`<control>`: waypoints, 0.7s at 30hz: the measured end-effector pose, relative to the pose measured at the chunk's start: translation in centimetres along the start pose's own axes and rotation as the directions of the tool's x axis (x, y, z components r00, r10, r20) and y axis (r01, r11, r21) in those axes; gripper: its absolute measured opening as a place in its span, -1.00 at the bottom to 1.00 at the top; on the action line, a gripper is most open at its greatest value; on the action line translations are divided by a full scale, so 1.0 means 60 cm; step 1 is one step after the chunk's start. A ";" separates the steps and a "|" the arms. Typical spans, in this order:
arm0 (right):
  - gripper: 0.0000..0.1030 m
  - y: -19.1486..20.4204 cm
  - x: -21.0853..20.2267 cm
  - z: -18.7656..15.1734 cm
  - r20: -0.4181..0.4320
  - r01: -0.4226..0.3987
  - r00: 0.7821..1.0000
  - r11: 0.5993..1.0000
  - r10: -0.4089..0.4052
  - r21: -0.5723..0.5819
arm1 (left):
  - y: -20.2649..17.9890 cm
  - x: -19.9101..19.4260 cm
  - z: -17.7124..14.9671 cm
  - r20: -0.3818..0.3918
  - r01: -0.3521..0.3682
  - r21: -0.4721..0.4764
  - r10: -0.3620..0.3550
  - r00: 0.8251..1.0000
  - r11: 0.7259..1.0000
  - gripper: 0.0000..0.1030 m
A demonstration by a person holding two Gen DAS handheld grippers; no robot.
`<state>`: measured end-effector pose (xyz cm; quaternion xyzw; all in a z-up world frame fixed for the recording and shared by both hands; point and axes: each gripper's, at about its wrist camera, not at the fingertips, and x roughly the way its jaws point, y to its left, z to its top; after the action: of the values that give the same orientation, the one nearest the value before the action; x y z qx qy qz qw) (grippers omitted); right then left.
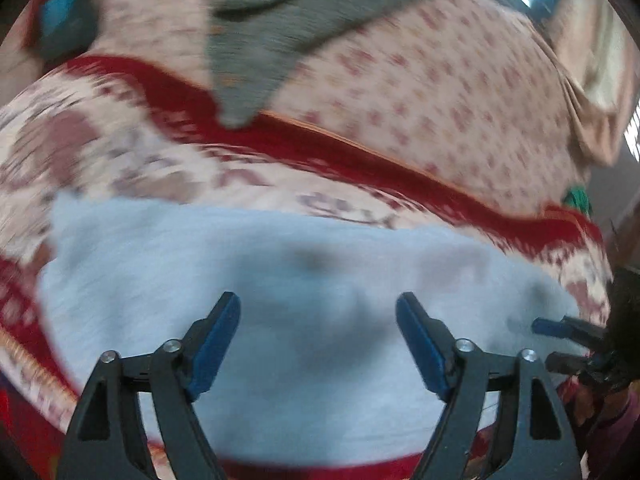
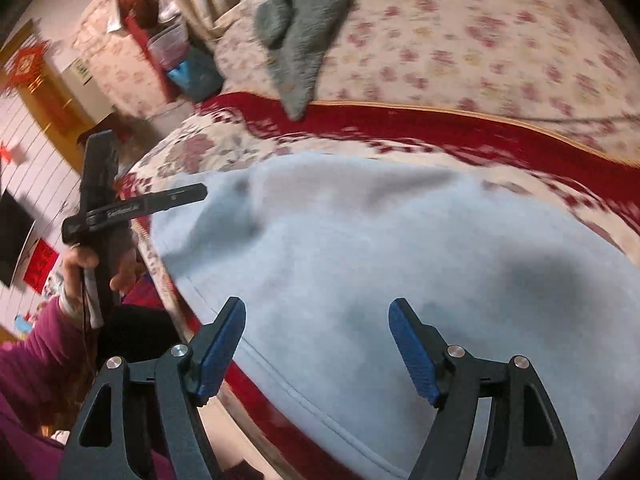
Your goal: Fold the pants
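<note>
Light grey-blue pants (image 1: 304, 292) lie spread on the bed near its front edge, also in the right wrist view (image 2: 400, 260). My left gripper (image 1: 318, 308) is open and empty, hovering just above the pants. My right gripper (image 2: 316, 316) is open and empty above the pants near a seamed edge. The right gripper shows at the far right of the left wrist view (image 1: 560, 344). The left gripper shows in the right wrist view (image 2: 168, 196), held by a hand at the bed's left side. Both views are motion-blurred.
The bed has a floral cover (image 1: 440, 92) with a red band (image 2: 400, 128). A dark grey garment (image 1: 264, 40) lies farther back, also seen in the right wrist view (image 2: 304, 28). Furniture and a blue bag (image 2: 196, 72) stand beside the bed at left.
</note>
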<state>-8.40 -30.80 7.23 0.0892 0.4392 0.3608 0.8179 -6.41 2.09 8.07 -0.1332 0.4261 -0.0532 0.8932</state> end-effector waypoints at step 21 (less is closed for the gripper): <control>0.56 0.203 0.367 0.242 -0.203 -0.136 0.975 0.962 0.088 -0.236 | 0.255 -0.031 -0.043 0.010 -0.047 -0.314 0.053 0.999 0.948 0.82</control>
<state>4.53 -4.81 7.14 -0.0241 0.4611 0.4657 0.7549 -9.84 16.63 3.59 -0.2631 0.4241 0.0393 0.8656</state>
